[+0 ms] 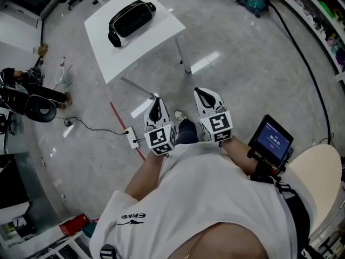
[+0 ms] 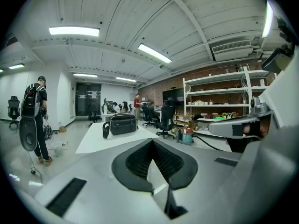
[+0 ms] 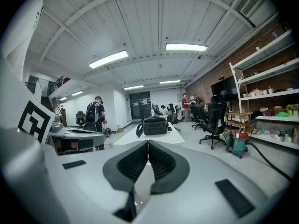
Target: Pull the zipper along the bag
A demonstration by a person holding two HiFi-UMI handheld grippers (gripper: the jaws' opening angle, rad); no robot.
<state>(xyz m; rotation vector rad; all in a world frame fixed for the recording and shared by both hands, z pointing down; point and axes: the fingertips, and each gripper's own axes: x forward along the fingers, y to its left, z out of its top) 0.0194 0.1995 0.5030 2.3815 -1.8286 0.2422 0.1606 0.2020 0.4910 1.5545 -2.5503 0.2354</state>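
The black bag is laid on the white table in the upper left of the head view, well apart from both grippers. The left gripper and the right gripper are held side by side at centre frame, close to the person's torso. In each gripper view, the jaws are seen brought together at the tips, with nothing clamped between them.

Bag glossy black, leather-like; table smooth matt white; floor polished grey w/ glare.
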